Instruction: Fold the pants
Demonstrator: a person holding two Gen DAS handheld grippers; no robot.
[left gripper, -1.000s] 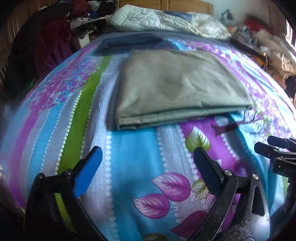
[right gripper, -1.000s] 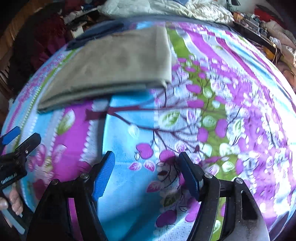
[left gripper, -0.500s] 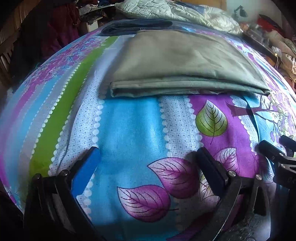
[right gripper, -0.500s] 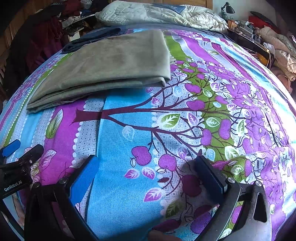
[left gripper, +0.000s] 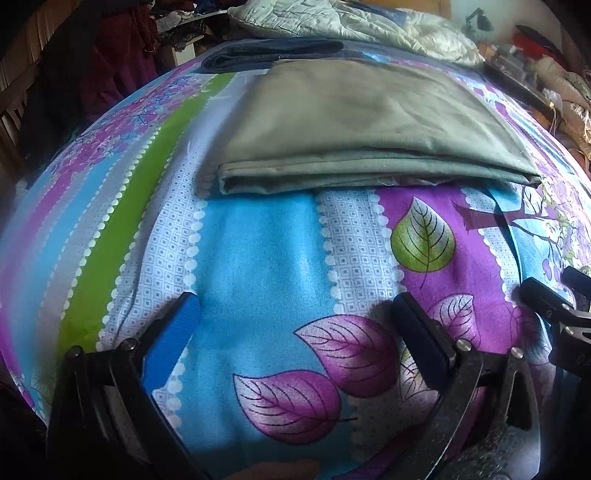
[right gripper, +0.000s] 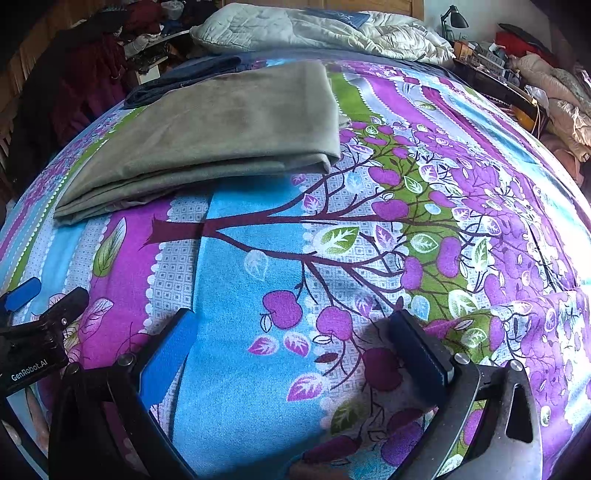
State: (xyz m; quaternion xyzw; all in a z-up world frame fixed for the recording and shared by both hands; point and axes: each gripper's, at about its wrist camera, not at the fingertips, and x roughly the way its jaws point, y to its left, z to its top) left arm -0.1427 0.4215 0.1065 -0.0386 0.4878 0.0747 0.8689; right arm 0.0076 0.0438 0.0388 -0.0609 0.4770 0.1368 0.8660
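Grey-green pants (left gripper: 365, 122) lie folded into a flat rectangle on the patterned bedsheet (left gripper: 266, 258), their thick folded edge facing me. In the right wrist view the pants (right gripper: 221, 129) sit at the upper left. My left gripper (left gripper: 295, 325) is open over bare sheet, short of the pants, nothing between its fingers. My right gripper (right gripper: 291, 339) is open too, low over the sheet to the right of the pants. Each gripper shows at the edge of the other's view: the right gripper (left gripper: 554, 306) and the left gripper (right gripper: 40, 306).
A dark blue folded garment (left gripper: 273, 51) lies just behind the pants. A white quilt (right gripper: 317, 29) is bunched at the head of the bed. Dark red clothes (left gripper: 114, 62) hang at the left; clutter and a desk lamp (right gripper: 454, 18) fill the right side.
Both grippers have dropped lower toward the sheet and edged nearer the pants, which loom larger. Both stay open. The pants have not moved.
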